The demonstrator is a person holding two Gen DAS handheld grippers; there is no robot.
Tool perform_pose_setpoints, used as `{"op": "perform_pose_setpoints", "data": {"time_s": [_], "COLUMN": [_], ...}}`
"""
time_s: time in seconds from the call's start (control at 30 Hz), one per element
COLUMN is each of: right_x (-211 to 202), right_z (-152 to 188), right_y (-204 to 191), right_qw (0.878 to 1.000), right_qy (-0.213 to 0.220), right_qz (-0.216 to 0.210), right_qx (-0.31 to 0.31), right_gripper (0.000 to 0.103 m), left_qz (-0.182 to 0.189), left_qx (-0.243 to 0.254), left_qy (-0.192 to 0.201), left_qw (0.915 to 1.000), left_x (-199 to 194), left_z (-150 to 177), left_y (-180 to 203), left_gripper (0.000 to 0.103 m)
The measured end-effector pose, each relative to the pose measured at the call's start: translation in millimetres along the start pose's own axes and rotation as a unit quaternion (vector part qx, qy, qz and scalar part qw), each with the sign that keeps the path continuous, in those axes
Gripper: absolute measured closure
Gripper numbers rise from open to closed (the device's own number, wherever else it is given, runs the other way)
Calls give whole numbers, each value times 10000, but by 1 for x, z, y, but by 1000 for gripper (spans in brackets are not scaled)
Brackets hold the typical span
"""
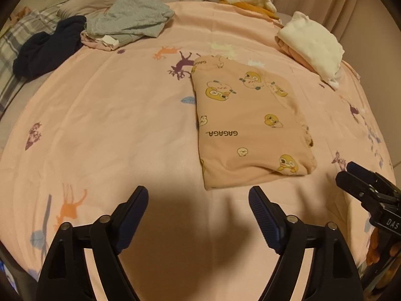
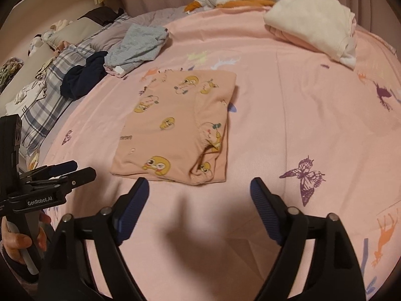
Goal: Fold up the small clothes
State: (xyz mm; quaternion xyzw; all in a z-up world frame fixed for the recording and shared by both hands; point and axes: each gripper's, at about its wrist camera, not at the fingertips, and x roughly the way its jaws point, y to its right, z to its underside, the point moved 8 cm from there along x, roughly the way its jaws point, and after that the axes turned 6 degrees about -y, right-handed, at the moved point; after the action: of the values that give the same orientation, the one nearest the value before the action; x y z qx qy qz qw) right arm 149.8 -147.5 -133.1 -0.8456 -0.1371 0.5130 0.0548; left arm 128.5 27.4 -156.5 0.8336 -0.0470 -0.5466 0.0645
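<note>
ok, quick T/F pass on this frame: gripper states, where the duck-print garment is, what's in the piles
1. Both grippers are open and hold nothing. True: the left gripper and right gripper hang over bare sheet.
2. The duck-print garment lies folded flat on the pink bedsheet. True.
3. The right gripper pinches the garment's near edge. False: it is short of the edge, apart from the cloth.
4. The white folded clothes sit on top of the duck-print garment. False: they lie apart, at the far right.
5. A dark navy garment lies by the grey garment, far left. True.
</note>
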Motion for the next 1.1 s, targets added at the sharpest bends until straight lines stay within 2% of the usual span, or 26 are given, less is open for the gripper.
{"op": "perform_pose_setpoints", "data": {"time_s": [0.23, 0.37, 0.63, 0.83, 0.93, 1.1], "right_x": [-21, -29, -41, -54, -62, -75], "right_z": [1, 4, 9, 8, 7, 4], "right_y": [-13, -18, -30, -38, -43, -50], "right_qw": [9998, 9997, 9985, 9985, 9981, 9976], "right_qy": [172, 190, 262, 314, 392, 525], "right_qz": [82, 121, 373, 364, 372, 355], "right_qx": [-94, -121, -309, -276, -301, -293], "right_gripper": [0, 0, 0, 0, 0, 0], "left_qz": [-75, -202, -168, -695, -541, -527], "left_qx": [-47, -97, -108, -34, -8, 47], "left_qy": [225, 425, 588, 513, 552, 581], "left_qw": [9997, 9988, 9981, 9963, 9970, 9969], "left_x": [-23, -38, -62, -71, -75, -82], "left_z": [5, 4, 7, 11, 12, 14], "left_y": [1, -2, 3, 5, 9, 15], "left_gripper": [8, 6, 3, 2, 2, 2]}}
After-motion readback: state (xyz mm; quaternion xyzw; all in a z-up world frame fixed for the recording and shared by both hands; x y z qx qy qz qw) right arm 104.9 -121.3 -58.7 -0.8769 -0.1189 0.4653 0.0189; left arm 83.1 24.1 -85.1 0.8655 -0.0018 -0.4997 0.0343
